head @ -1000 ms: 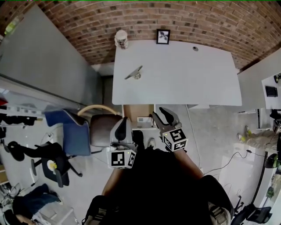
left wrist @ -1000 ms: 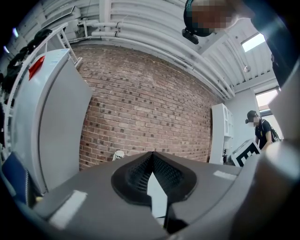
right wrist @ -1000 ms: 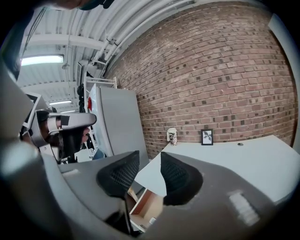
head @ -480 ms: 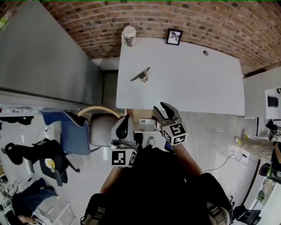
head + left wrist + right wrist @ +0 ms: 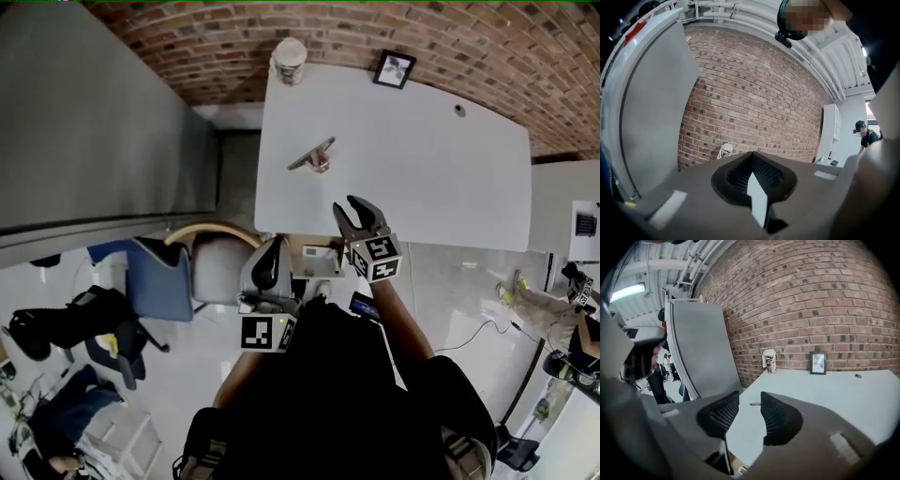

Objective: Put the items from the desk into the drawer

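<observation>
The left tool (image 5: 273, 251), shut and empty, points about level in front of the near edge of the table (image 5: 431, 178) and could bump it. The cup (image 5: 289, 58), the small metal thing (image 5: 314, 157) and the picture frame (image 5: 394, 68) all sit on the table, well apart from both tools. The right tool (image 5: 349, 206), half open and empty, tips down over the near edge, and if it comes in too fast it could knock the metal thing away.

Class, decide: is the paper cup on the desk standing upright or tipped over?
Upright: the paper cup stands on its base at the desk's far corner.
</observation>
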`<control>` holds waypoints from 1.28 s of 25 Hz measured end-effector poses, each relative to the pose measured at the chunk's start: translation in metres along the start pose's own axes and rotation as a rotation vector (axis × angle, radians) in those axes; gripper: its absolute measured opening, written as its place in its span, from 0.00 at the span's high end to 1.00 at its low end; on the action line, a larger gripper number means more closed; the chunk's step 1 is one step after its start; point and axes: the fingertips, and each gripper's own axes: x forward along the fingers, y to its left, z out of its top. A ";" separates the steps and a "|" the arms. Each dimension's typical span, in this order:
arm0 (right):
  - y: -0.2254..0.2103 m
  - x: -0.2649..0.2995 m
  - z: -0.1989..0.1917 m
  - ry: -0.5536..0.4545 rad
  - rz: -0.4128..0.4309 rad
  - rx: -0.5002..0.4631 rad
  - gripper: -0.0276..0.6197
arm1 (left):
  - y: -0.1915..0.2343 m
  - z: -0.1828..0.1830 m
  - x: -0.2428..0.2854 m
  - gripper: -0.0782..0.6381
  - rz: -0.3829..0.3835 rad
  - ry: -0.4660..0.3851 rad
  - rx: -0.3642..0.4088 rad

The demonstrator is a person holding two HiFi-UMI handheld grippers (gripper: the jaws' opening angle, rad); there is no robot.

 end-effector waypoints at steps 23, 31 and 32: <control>-0.072 0.163 -0.086 0.275 -0.052 -0.029 0.50 | 0.080 -0.032 0.057 0.86 0.069 0.071 -0.070; -0.077 0.192 -0.100 0.315 -0.055 -0.045 0.47 | 0.100 -0.039 0.058 0.86 0.101 0.092 -0.067; -0.077 0.195 -0.101 0.317 -0.061 -0.051 0.47 | 0.102 -0.040 0.059 0.86 0.104 0.095 -0.067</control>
